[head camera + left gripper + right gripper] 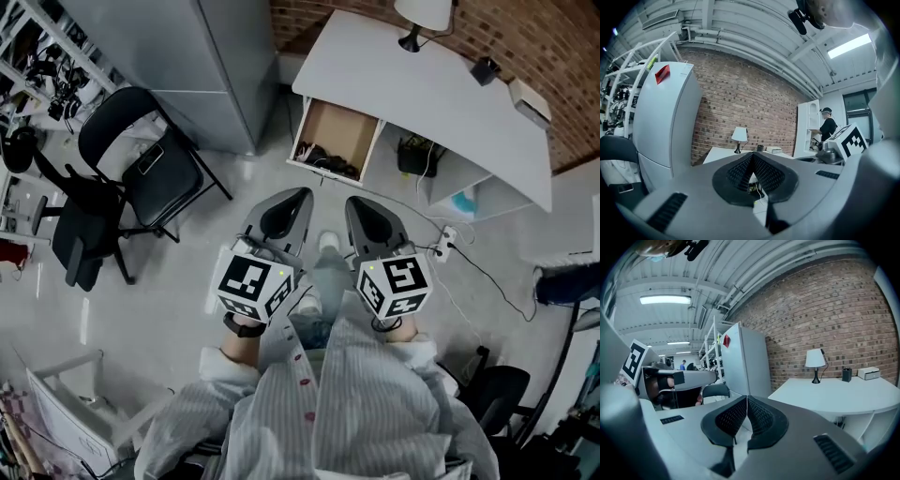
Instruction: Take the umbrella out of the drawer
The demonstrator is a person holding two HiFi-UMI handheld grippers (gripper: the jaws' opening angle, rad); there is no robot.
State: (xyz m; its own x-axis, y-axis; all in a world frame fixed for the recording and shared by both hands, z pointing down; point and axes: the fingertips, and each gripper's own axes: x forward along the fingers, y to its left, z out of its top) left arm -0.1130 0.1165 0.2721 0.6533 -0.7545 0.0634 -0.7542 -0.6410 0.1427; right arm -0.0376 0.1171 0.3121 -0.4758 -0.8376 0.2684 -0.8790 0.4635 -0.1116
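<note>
Pale bare wood lines the open drawer (339,124), a shallow box pulled out from under the smooth white table (422,94), at twelve o'clock from your tools in the head view. A dark tangle (328,159) of cord-like shapes lies along the drawer's near edge, and the umbrella cannot be picked out from it. Your left tool (302,194) and right tool (352,201) sit side by side above the glossy grey floor (244,187), short of the drawer, their shells smooth, grey and tapered. Each gripper view shows black pads with a dotted grid texture (766,176) (726,418) pressed together at the tip, so both tools are closed on nothing. Only the gripper views face the rough red-brown brick wall (825,310) and the lamp (815,359) with its white flared shade. The left gripper view alone catches a person (828,127) in dark clothes at three o'clock. Only the head view shows the black folding chair (155,169) at ten o'clock.
</note>
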